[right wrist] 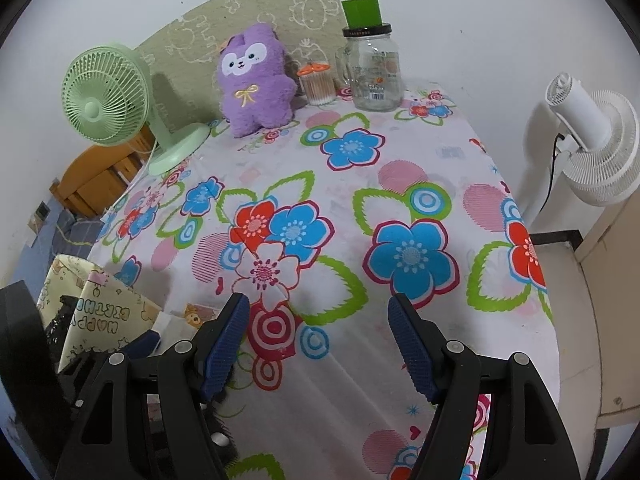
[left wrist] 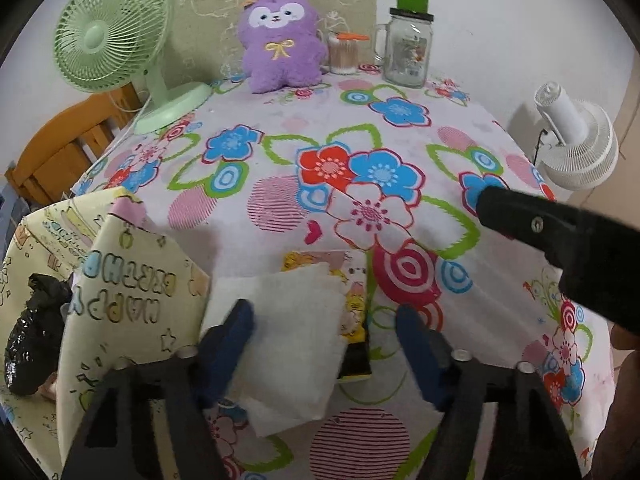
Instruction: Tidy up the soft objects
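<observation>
A white wall backs a bench (right wrist: 400,184) draped in a white cloth printed with big blue, red and pink flowers. Along the far edge stand a pale green desk fan (left wrist: 108,36), a purple plush toy (left wrist: 280,40) leaning on a beige patterned board (left wrist: 208,8), a small clear tub of cotton swabs (left wrist: 343,56) with an orange lid, and a glass mason jar (left wrist: 408,50) with a green cup upturned on its lid. Off the bench's right side a white fan (left wrist: 576,148) sits on its stand. At the near left corner is a cream gift bag (left wrist: 132,296) printed with "HAPPY BIRTHDAY", its mouth open, and a crumpled black plastic bag (left wrist: 30,340) lies inside it. Just right of the gift bag, a folded white cloth (left wrist: 292,336) lies flat on the bench, covering part of a yellow cartoon-printed packet (left wrist: 352,312) beneath it. The left gripper (left wrist: 324,340) points down at this cloth with its blue fingers (left wrist: 236,332) partly apart; the left one lies over the cloth's left edge and the right one stands over bare tablecloth beyond the packet, so the cloth is between them but is not pinched. The right gripper (right wrist: 318,340) hovers over the flowered cloth further right, fingers (right wrist: 412,344) well apart and nothing between them; its black body also shows at the right of the left wrist view.
</observation>
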